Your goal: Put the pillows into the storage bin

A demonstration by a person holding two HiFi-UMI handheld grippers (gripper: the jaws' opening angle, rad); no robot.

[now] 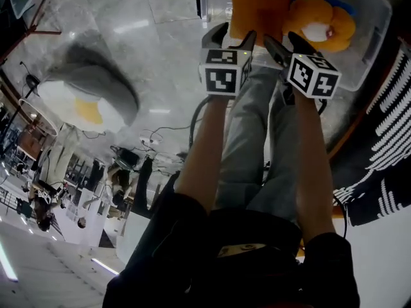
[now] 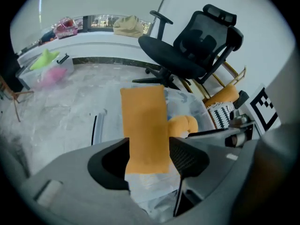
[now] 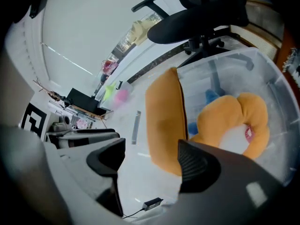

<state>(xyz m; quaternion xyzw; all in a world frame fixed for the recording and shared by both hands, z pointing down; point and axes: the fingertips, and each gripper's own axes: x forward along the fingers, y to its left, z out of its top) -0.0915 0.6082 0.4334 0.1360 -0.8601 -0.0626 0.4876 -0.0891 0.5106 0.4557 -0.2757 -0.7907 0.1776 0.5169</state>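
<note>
Left gripper: jaws wide apart. The lower end of the orange pillow sits between them and fills most of the gap, but the fabric isn't pinched, so there's no squeeze.

Right gripper: jaws also wide. The same orange pillow lies against the right-side pad, with a clear gap to the other pad, so it isn't clamped.

Head view: left gripper and right gripper are side by side, both at the bottom edge of the orange pillow. The pillow stands upright over the near edge of the clear storage bin. I can't tell if its lower end is past the wall.

In the bin, an orange plush with a white middle lies just beside the pillow, with something blue behind it.

A grey cushion with white and yellow patches lies on the marble floor, well apart from the bin. A black-and-white patterned cushion is near the bin's other side. A black office chair stands behind the bin.
</note>
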